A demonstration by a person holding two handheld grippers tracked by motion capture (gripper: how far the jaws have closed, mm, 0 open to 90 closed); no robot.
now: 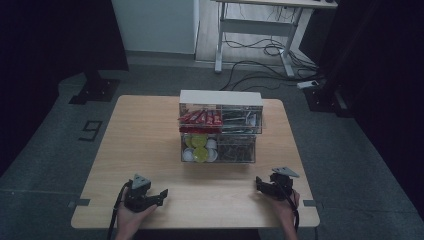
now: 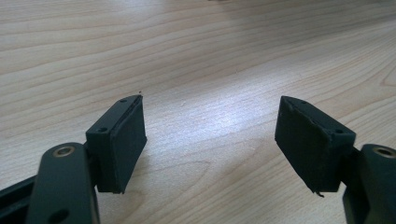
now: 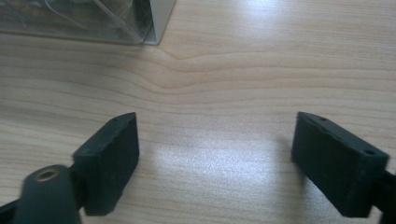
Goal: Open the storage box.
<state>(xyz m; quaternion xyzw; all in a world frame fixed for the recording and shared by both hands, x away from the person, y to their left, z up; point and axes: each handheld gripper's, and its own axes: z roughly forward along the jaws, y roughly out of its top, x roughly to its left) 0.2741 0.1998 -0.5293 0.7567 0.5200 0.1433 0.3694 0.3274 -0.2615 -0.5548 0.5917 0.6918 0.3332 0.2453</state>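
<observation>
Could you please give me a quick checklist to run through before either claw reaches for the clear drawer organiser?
1. Left claw open with nothing between its jaws: ok.
2. Right claw open with nothing between its jaws: ok.
3. Bare table between both claws and the clear drawer organiser: ok.
4. Organiser standing upright, stacked two levels high: ok.
5. Drawers fully closed: cannot tell.
6. Red packets and yellow and white cups contained inside: ok.
</observation>
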